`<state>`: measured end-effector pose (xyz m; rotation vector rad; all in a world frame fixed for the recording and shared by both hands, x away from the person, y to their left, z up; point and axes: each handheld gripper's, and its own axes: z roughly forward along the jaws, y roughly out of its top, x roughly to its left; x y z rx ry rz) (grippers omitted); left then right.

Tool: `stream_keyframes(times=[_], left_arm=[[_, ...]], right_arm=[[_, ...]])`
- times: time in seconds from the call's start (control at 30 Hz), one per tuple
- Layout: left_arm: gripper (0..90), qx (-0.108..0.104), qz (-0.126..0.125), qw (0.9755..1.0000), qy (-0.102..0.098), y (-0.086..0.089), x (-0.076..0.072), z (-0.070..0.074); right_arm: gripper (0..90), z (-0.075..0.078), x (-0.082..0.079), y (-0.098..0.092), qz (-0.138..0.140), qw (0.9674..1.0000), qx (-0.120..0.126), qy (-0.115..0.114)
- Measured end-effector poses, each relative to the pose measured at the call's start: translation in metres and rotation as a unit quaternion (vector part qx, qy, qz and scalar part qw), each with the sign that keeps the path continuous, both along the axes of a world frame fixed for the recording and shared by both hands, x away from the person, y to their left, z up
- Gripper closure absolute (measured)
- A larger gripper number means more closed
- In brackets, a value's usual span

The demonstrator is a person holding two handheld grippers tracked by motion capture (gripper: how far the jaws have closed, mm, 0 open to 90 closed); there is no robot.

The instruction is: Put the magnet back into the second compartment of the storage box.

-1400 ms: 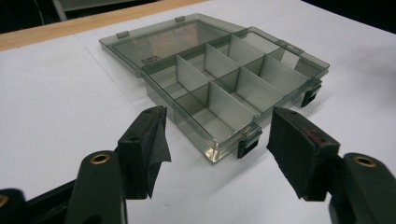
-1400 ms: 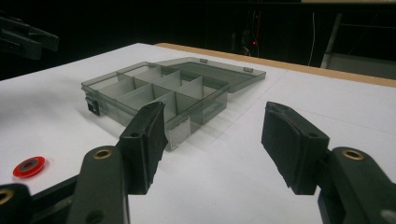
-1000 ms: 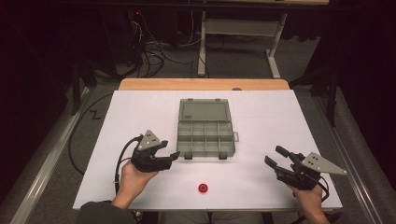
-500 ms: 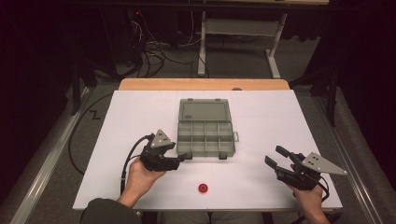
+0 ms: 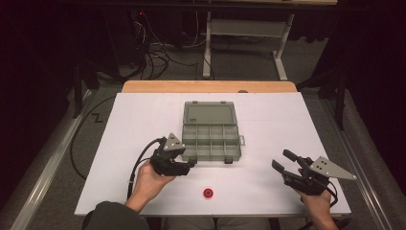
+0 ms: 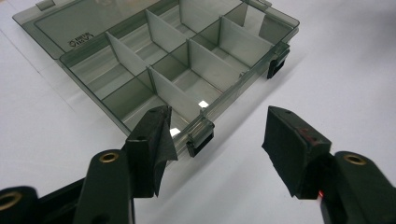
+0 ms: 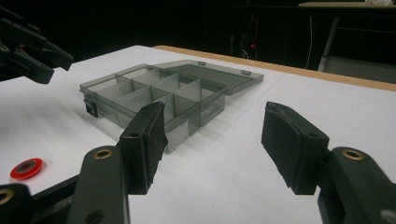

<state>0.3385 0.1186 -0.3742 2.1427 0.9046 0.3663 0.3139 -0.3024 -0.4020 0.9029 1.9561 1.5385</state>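
Observation:
A smoky grey compartment box [image 5: 211,134] lies open mid-table, its lid flat behind it and its cells empty [image 6: 173,70] [image 7: 159,93]. A small red ring [image 5: 208,193] rests on the white table [image 5: 268,120] near the front edge, also low at the left in the right gripper view [image 7: 26,168]. My left gripper [image 5: 190,165] hovers open at the box's front left corner, jaws wide with nothing between them [image 6: 217,140]. My right gripper [image 5: 282,161] stands open at the front right, empty [image 7: 212,140], pointing toward the box.
A wooden strip [image 5: 210,86] borders the table's far edge. Behind it stand a white metal frame [image 5: 239,33] and tangled cables [image 5: 153,52] on the floor. The left gripper's black cable [image 5: 136,165] loops beside the hand.
My left gripper has slid rightward along the table toward the box's front left corner. The right gripper, the box and the red ring have stayed put.

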Motion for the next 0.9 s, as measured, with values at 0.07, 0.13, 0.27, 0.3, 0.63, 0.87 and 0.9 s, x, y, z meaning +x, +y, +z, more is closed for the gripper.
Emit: stream_keyframes(times=[0.07, 0.13, 0.27, 0.3, 0.63, 0.87, 0.9], left_arm=[[41.0, 0.002, -0.001, 1.0, 0.002, -0.001, 0.0, -0.001], [40.9, 0.004, -0.003, 1.0, 0.003, -0.002, 0.001, -0.001], [40.8, 0.005, -0.006, 1.0, 0.005, -0.005, 0.001, -0.001], [40.6, 0.006, -0.007, 0.9999, 0.005, -0.006, 0.001, -0.001], [40.7, 0.018, -0.02, 0.9993, 0.026, -0.016, 0.001, -0.002], [41.0, 0.029, -0.032, 0.9985, 0.032, -0.021, 0.001, -0.002], [41.0, 0.031, -0.035, 0.9984, 0.033, -0.022, 0.001, -0.002]], right_arm=[[41.5, 0.0, 0.0, 0.0, 0.0, 1.0, 0.0, 0.0], [41.5, 0.0, 0.0, 0.0, 0.001, 1.0, -0.001, 0.0], [41.5, 0.0, 0.0, 0.0, 0.0, 1.0, 0.0, 0.0], [41.5, 0.0, 0.0, 0.0, 0.0, 1.0, 0.0, 0.0], [41.5, 0.0, 0.0, 0.0, 0.001, 1.0, 0.0, 0.0], [41.5, 0.0, 0.0, 0.0, 0.001, 1.0, 0.0, 0.0], [41.5, 0.0, 0.0, 0.0, 0.001, 1.0, 0.0, -0.001]])
